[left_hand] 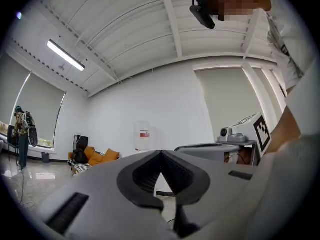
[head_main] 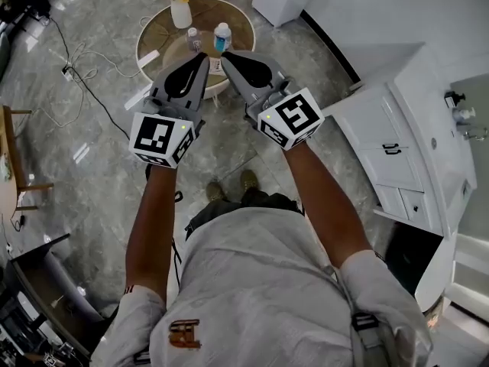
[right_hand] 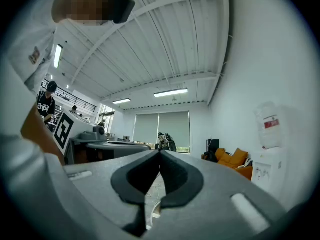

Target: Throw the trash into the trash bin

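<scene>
I stand over a round wooden table [head_main: 237,14] on the marble floor. On it are a clear bottle with a blue label [head_main: 222,37], a smaller bottle [head_main: 194,39] and a white vase of yellow flowers [head_main: 180,8]. Both grippers are held out level, side by side, above the table's near edge. The left gripper [head_main: 203,55] is shut with nothing between its jaws, and its tips meet [left_hand: 161,152] against the far wall. The right gripper [head_main: 226,54] is also shut and empty, its tips touching [right_hand: 160,151]. No trash bin can be made out in any view.
White cabinets [head_main: 397,136] line the right side. Cables [head_main: 84,75] trail across the floor at left, beside a wooden piece of furniture [head_main: 11,159]. Across the room are a water dispenser [left_hand: 143,136] and an orange sofa [right_hand: 235,159]. People stand at the far left [right_hand: 46,104].
</scene>
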The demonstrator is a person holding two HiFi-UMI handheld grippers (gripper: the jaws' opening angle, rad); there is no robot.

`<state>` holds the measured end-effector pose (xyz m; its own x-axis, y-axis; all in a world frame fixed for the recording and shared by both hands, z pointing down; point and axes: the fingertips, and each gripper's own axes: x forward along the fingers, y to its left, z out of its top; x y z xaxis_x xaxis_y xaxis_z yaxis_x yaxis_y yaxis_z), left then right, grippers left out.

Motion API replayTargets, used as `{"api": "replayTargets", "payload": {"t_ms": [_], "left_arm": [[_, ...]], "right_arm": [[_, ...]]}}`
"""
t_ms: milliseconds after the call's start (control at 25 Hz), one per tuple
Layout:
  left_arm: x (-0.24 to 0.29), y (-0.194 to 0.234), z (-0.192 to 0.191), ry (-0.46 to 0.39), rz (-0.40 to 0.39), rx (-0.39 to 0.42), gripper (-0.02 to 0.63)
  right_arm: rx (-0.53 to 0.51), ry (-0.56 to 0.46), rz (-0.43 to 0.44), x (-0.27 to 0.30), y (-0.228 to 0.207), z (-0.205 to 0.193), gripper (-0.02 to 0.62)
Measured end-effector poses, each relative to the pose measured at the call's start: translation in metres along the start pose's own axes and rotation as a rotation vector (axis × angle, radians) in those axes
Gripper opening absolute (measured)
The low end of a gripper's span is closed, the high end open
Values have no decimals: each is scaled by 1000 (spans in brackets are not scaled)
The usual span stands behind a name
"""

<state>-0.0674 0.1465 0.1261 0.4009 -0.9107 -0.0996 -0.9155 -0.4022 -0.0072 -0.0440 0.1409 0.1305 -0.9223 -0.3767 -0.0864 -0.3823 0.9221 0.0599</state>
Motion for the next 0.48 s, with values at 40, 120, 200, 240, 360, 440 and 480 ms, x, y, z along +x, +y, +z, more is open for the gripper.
{"api": "replayTargets", "payload": {"t_ms": [40,120,200,240,360,440,480], "left_arm": [[-1,1,-1,0,-3,-1,-2],[-2,4,-3,1,-9,-2,-2],[-4,9,-7,4,-13,-4,-2],[-5,11,-9,5,-15,-3,-2],[-10,19,-16,8,-19,-2,-2],[-12,25,-20,11,-24,2,-2],[-13,28,-21,12,-28,5,-2]], "right_arm": [[0,1,-3,1,1,-1,1],[-2,7,-10,5,3,-4,0],[-1,12,-17,8,5,-7,1],[0,14,-20,10,6,-8,2],[-2,22,-30,17,10,-13,2],[-11,32,-38,22,11,-17,2],[-14,38,-43,24,10,-19,2]]}}
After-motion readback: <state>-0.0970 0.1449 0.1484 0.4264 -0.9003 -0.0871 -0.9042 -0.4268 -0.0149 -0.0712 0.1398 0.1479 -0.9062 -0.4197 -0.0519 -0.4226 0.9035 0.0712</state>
